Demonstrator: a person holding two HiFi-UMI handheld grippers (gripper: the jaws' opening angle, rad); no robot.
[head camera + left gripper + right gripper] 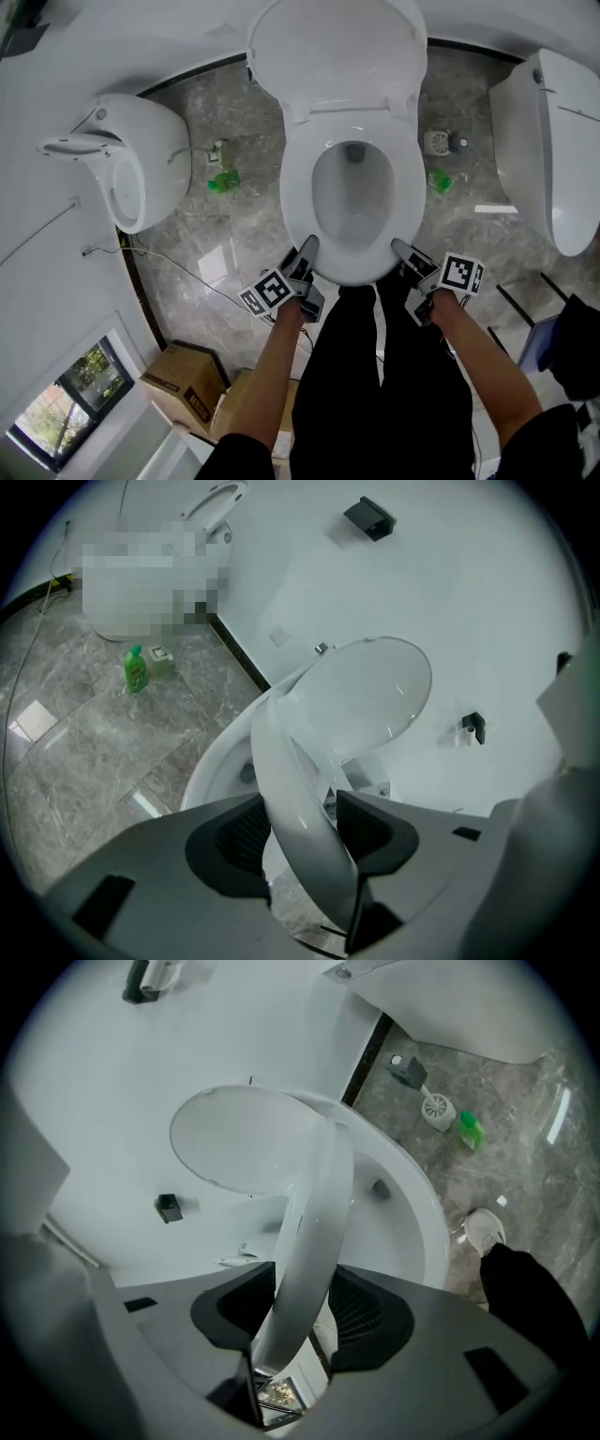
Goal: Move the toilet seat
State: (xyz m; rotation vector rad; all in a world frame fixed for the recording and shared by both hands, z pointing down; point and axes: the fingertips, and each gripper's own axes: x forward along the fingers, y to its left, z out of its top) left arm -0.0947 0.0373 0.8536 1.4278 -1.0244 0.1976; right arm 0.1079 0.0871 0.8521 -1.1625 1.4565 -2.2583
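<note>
The white toilet seat (298, 192) is a ring over the bowl of the middle toilet, with the lid (337, 52) standing up behind it. My left gripper (305, 255) is shut on the seat's front left edge and my right gripper (405, 253) on its front right edge. In the left gripper view the seat (291, 789) runs between the two pads of the left gripper (300, 832), raised off the bowl (211, 771). The right gripper view shows the seat (314, 1232) clamped in the right gripper (295, 1312), tilted up above the bowl (412, 1213).
Another white toilet (141, 169) stands to the left and a third (553, 141) to the right. Green bottles (223, 180) (439, 180) and a toilet brush (439, 142) sit on the marble floor. Cardboard boxes (183, 380) lie at lower left. The person's black trousers (375, 375) are close to the bowl's front.
</note>
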